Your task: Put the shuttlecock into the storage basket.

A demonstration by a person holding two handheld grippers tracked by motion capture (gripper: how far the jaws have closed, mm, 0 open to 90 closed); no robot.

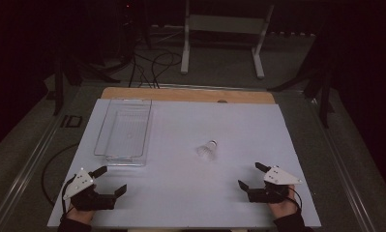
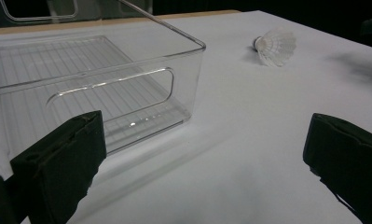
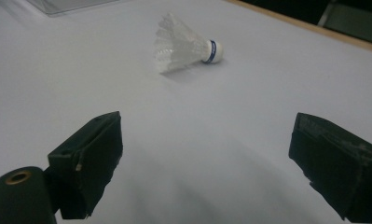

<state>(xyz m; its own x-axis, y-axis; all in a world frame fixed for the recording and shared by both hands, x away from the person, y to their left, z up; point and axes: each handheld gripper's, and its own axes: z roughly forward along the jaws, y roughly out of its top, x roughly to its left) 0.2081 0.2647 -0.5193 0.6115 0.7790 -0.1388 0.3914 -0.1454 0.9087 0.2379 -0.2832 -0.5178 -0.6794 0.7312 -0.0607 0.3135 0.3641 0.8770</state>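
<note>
Jaws of left gripper (image 1: 110, 181) spread wide, nothing between them, parked low at near-left edge of white table (image 1: 181, 193). Same for right gripper (image 1: 250, 176) at near-right edge: jaws wide apart, empty, aimed up the table toward shuttlecock (image 1: 207, 150).

Seen along right gripper (image 3: 207, 158): shuttlecock (image 3: 183, 44) lying on its side ahead, well apart from the pads, cork end with blue band pointing right, feather skirt fanned to the left. Nothing else in the approach path.

Seen along left gripper (image 2: 204, 158): clear plastic bin (image 2: 104, 84) just beyond the left jaw, empty, ribbed floor, cut-out handle in near wall. Shuttlecock (image 2: 274, 46) farther off to the right, well clear of bin.

From high view: bin (image 1: 125, 133) on left half of table, long side running away from the person; shuttlecock about mid-table, to the right of the bin, nearer right gripper.

Judged step: reach and pick shuttlecock, likely for drop into bin. Right gripper better placed for it.

Notes for doing it well:
- Come in low and level, jaws kept wide until straddling.
- Close on the cork end or the stiff stems just behind it, not the skirt; feathers likely to crush or splay under pads.
- Close gently; light object, apt to roll or skid off if nudged by one pad first.
- Lift straight before carrying left; clear bin wall, release low over the floor.
- Left gripper free to steady bin if it slides.
</note>
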